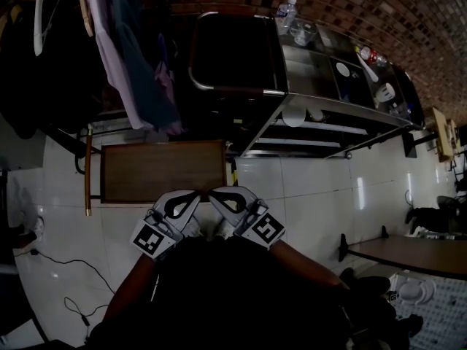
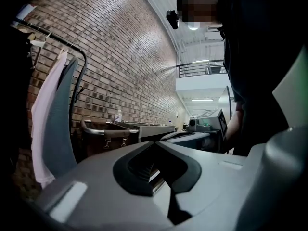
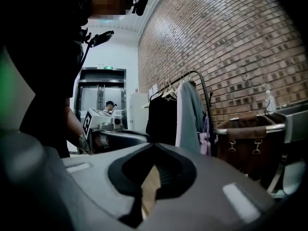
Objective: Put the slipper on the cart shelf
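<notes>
Log | my left claw (image 1: 197,194): jaws together, nothing between them; my right claw (image 1: 214,194): likewise closed and empty (its tip just beside the left's) | both were at the near edge of the wooden surface (image 1: 164,170) | cart (image 1: 314,115) stood beyond, against the brick wall (image 1: 379,13); slipper: I could not make it out

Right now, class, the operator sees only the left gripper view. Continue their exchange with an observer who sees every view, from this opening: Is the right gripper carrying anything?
Observer: No. The right gripper has its fingers shut together, with nothing between them.
Operator: What lies in front of it?
Observer: The head view shows a brown wooden tabletop just ahead of that gripper.
Operator: And the cart's shelves?
Observer: Beyond the tabletop, the cart has open shelves under its steel top.
</notes>
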A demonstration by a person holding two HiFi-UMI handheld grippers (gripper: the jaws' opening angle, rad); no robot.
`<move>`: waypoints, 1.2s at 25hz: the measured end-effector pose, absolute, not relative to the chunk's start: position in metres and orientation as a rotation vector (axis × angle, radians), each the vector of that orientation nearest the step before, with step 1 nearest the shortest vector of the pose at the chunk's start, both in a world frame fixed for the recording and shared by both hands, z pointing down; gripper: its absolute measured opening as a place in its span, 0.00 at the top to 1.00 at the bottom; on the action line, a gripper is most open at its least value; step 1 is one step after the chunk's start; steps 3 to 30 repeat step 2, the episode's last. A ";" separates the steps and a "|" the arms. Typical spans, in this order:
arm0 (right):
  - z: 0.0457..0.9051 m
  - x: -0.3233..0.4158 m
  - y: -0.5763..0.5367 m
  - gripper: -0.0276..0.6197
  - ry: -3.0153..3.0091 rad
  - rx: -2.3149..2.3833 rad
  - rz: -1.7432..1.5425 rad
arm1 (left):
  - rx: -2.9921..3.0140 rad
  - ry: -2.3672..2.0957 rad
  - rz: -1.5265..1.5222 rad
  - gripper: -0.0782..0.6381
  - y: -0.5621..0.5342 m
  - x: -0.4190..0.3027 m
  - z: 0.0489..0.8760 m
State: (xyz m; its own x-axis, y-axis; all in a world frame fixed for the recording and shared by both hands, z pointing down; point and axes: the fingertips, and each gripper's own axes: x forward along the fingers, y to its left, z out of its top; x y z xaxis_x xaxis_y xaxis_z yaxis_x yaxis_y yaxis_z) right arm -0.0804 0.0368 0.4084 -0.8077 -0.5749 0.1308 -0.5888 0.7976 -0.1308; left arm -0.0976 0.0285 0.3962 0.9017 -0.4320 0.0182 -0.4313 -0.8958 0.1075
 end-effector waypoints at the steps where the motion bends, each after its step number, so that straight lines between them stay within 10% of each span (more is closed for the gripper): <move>1: 0.409 -0.079 0.037 0.95 -2.898 0.943 0.256 | 2.957 -0.675 -0.005 0.89 0.028 -0.096 0.397; 30: 0.409 -0.077 0.036 0.95 -2.899 0.946 0.257 | 2.957 -0.677 -0.002 0.89 0.028 -0.095 0.397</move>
